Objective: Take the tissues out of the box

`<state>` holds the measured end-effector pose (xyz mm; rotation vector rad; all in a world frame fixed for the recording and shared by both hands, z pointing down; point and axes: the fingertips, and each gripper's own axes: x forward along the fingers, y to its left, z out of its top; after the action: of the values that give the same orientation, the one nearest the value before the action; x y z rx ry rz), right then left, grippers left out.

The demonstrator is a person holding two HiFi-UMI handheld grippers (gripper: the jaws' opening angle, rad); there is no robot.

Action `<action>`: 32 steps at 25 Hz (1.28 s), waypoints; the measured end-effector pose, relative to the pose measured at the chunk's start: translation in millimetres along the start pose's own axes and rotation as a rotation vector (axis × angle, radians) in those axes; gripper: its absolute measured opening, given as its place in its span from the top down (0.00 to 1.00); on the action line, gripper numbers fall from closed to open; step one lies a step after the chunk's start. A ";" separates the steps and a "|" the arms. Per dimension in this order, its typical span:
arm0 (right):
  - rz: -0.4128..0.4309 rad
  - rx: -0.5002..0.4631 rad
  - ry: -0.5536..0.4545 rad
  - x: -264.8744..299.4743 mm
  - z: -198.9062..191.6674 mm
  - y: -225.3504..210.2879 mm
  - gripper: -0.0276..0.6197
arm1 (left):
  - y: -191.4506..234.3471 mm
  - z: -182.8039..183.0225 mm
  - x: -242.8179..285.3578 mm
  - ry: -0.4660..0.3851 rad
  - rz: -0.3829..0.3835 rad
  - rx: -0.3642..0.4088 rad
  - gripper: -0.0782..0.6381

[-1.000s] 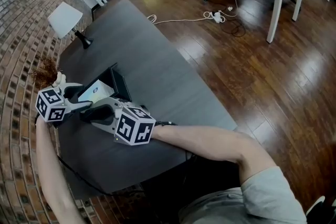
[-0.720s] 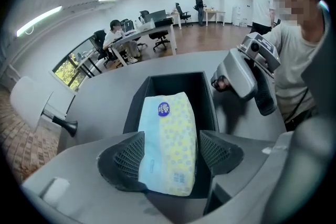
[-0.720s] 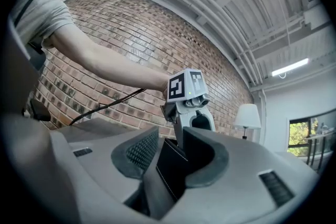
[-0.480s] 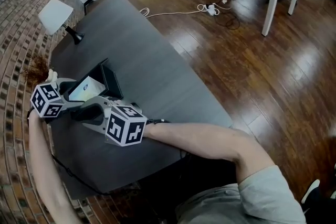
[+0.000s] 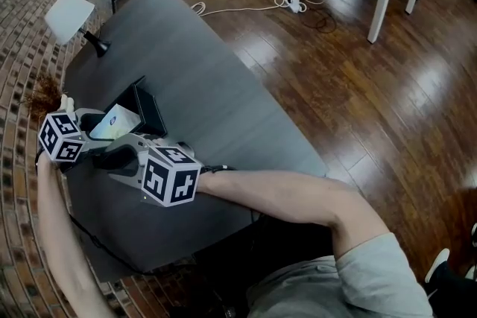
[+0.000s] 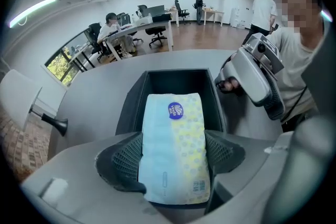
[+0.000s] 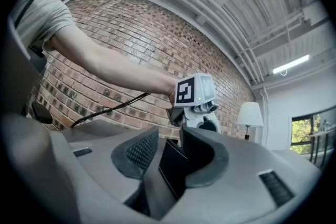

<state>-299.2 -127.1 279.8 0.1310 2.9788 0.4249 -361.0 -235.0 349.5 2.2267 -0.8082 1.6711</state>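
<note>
**Left gripper view:** A pack (image 6: 173,128) of tissues is being taken by the left gripper (image 6: 173,157). Its jaws are closing from almost their full spread, and the pads are being pressed against the pack's two long sides. The pack is lying half out of the black box (image 6: 131,107). Its far end is resting in the opening and its near end is reaching back between the jaws, seemingly so that it can be drawn out lengthwise.

**Right gripper view:** A thin black wall of the box is being clamped by the right gripper (image 7: 176,157), its jaws parted only by that panel. The hold is judged to be steadying the light box against the other gripper's pull. The left gripper is seen just beyond.

**Head view:** Both grippers are being worked close together over the box, near the left edge of a dark table (image 5: 212,89). The box is lying open and the pack is slanting up out of it. A lamp (image 5: 68,15) is standing well apart at the far corner. The removal is judged begun but not done, since part of the pack is still inside the box.
</note>
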 end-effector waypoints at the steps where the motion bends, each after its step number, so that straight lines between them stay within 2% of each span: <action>1: 0.001 0.002 -0.001 -0.2 -0.1 -0.2 0.73 | -0.3 0.4 -0.6 -0.010 0.011 0.010 0.39; 5: 0.007 0.000 -0.007 -2.5 1.2 1.7 0.73 | -2.8 3.0 -14.3 -0.049 0.094 0.046 0.41; 7: 0.004 -0.008 -0.006 -3.3 2.0 1.7 0.73 | -3.3 10.6 -33.5 -0.117 0.140 0.033 0.41; 9: 0.004 -0.021 -0.004 -3.9 1.9 2.6 0.73 | -4.8 21.0 -60.9 -0.231 0.194 0.005 0.41; 11: 0.005 -0.032 -0.004 -4.1 1.7 4.2 0.73 | -8.2 29.8 -93.1 -0.381 0.260 -0.036 0.41; 13: 0.006 -0.039 -0.004 -4.2 1.9 5.4 0.73 | -14.5 35.4 -128.5 -0.569 0.341 -0.097 0.41; 16: 0.008 -0.050 0.000 -4.1 1.3 7.3 0.73 | -39.6 36.7 -178.8 -0.932 0.435 -0.219 0.41; 18: 0.009 -0.059 0.000 -4.1 0.4 8.9 0.73 | -68.3 32.8 -201.3 -1.179 0.446 -0.295 0.42; 21: 0.010 -0.070 -0.001 -4.7 0.7 9.8 0.73 | -118.1 29.1 -217.9 -1.474 0.394 -0.359 0.42; 25: 0.009 -0.074 -0.002 -6.2 1.9 9.8 0.73 | -170.5 23.6 -222.1 -1.833 0.208 -0.471 0.42; 27: 0.012 -0.080 -0.003 -6.9 2.6 11.8 0.73 | -187.9 20.7 -215.4 -1.949 0.121 -0.524 0.42; 32: 0.018 -0.091 -0.006 -9.2 4.1 13.4 0.73 | -218.4 15.0 -192.4 -2.120 -0.015 -0.599 0.42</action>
<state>-288.6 -114.1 280.8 0.1503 2.9478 0.5601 -263.5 -9.4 192.9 2.5304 -1.1373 -1.4508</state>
